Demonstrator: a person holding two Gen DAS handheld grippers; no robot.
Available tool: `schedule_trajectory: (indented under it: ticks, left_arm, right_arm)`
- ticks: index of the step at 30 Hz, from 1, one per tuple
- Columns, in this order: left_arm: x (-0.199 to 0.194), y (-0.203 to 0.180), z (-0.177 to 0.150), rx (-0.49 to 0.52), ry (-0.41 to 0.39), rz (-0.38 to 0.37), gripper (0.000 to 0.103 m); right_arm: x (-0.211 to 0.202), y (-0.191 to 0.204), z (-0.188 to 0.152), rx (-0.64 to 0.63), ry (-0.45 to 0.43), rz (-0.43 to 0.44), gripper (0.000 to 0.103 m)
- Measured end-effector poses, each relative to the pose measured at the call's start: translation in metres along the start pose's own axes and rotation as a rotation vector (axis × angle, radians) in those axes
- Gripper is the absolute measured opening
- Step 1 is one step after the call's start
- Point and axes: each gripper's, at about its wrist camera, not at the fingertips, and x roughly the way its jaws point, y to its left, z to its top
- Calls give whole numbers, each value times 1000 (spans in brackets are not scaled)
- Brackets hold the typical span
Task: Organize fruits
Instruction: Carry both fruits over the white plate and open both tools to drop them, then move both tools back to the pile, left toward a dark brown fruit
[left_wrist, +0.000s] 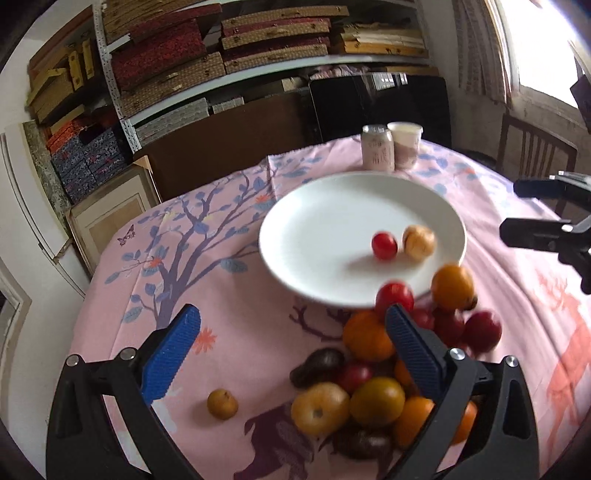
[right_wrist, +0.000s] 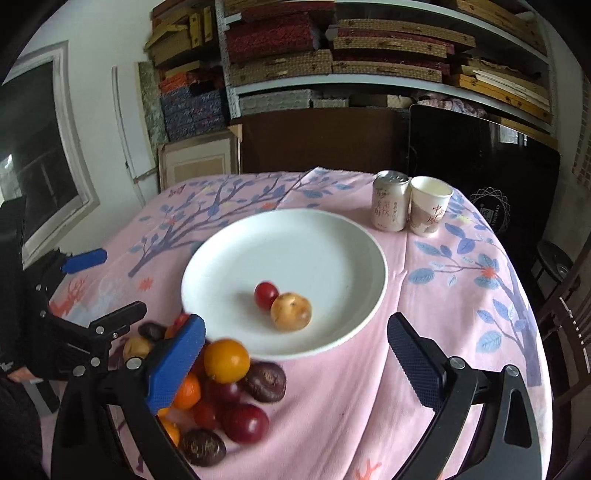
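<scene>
A: Where is the fruit, taking the round white ceramic plate (right_wrist: 229, 258) as the mark?

B: Two pieces lie on the plate, toward its near side: a small glossy red cherry tomato (right_wrist: 266, 294) touching a tan, speckled round fruit (right_wrist: 290, 311). The heap of mixed fruit (left_wrist: 388, 373), orange, red, yellow and dark purple, sits on the pink tree-printed tablecloth (right_wrist: 436, 295) just off the plate's near rim. One small yellow-brown fruit (left_wrist: 222, 404) lies apart from the heap, further from the plate.

A: And the grippers?

B: The left gripper (left_wrist: 293, 334) hangs released, its jaws spread wide with nothing between them. The right gripper (right_wrist: 297, 350) is likewise released and empty, over the plate's near edge.

A: Beyond the plate?

B: A pale pink drink can (right_wrist: 390, 202) and a white paper cup (right_wrist: 428, 210), side by side.
</scene>
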Motion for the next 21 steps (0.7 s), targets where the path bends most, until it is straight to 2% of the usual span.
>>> schedule_trajectory:
  ticks: [4, 6, 8, 14, 18, 19, 21]
  left_arm:
    - [-3, 6, -38, 32, 69, -3, 99]
    - [-5, 9, -47, 23, 81, -10, 99]
    - [-5, 11, -52, 12, 104, -49, 99]
    - [-13, 4, -58, 32, 114, -119, 99]
    - [-8, -10, -71, 71, 161, -174, 99]
    - [-4, -13, -74, 83, 180, -177, 99]
    - [8, -18, -81, 104, 215, -169, 99]
  right_arm:
    - [5, 30, -35, -88, 146, 118, 100]
    - [7, 51, -48, -185, 222, 72, 99]
    - [4, 68, -56, -268, 232, 2, 99]
    - [13, 77, -67, -288, 258, -18, 99]
    - [31, 79, -77, -316, 269, 19, 90]
    - [34, 80, -79, -318, 271, 29, 83]
    - [34, 81, -81, -309, 251, 27, 82]
